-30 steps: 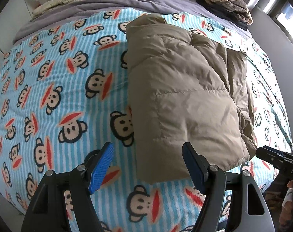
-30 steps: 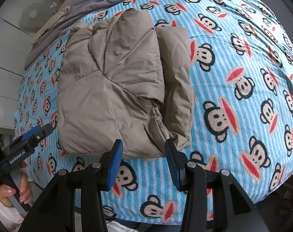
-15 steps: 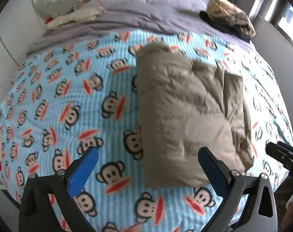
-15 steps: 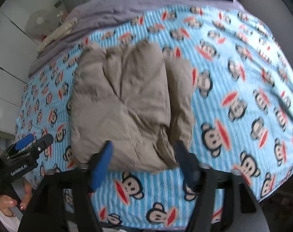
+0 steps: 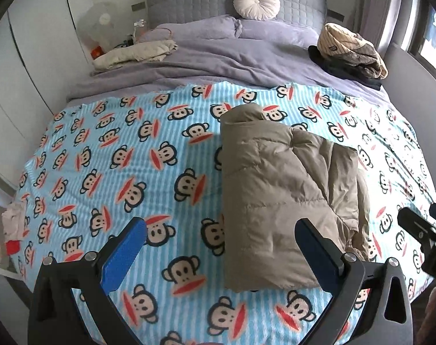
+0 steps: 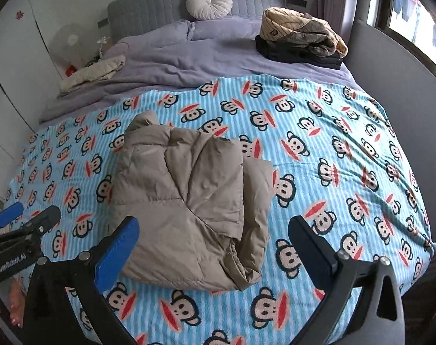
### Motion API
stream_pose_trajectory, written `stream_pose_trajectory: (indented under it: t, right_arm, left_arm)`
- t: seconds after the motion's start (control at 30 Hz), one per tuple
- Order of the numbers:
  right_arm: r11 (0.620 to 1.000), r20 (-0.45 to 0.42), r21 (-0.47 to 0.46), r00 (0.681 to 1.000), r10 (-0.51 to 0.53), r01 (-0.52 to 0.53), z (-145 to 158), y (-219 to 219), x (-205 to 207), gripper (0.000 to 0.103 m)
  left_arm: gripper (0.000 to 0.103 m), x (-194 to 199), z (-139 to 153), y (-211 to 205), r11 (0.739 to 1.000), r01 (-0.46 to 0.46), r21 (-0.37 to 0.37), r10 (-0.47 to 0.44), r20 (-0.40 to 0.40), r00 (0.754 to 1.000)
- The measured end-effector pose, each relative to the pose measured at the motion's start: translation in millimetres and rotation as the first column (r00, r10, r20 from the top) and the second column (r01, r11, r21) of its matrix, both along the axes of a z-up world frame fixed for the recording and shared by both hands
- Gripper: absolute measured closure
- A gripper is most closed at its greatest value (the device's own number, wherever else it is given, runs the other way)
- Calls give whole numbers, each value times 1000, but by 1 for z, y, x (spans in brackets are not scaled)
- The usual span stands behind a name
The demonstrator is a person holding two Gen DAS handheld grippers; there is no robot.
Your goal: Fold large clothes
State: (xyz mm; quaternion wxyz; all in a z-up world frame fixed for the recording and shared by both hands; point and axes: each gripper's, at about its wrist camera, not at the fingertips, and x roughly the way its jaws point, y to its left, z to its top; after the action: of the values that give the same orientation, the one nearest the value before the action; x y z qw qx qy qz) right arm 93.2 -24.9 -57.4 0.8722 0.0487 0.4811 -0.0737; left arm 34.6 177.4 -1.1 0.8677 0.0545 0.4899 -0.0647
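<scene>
The left gripper [image 5: 220,243] hangs above the near edge of the bed, jaws spread wide and holding nothing. The right gripper [image 6: 213,240] is likewise wide open and empty, just to its right. Beyond both lies the folded tan jacket [image 5: 278,198] on the monkey blanket [image 5: 117,172], touching neither gripper. Farther off are the grey duvet [image 5: 218,57], a round cushion [image 5: 256,3] and, far right, piled clothes [image 5: 350,51]

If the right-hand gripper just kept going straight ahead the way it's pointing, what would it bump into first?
Most likely the folded tan puffer jacket on the monkey-print blanket. The right gripper has open jaws framing the jacket's near edge, though depth is hard to judge.
</scene>
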Motion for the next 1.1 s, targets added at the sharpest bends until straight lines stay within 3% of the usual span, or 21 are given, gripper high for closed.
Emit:
stream_pose_trajectory:
  t: [1.1]
  right_arm:
    - [1000, -12, 14, 1000, -12, 13, -4, -3, 5, 0]
  left_arm:
    - [0, 3, -3, -1, 1000, -18, 17, 18, -16, 1000]
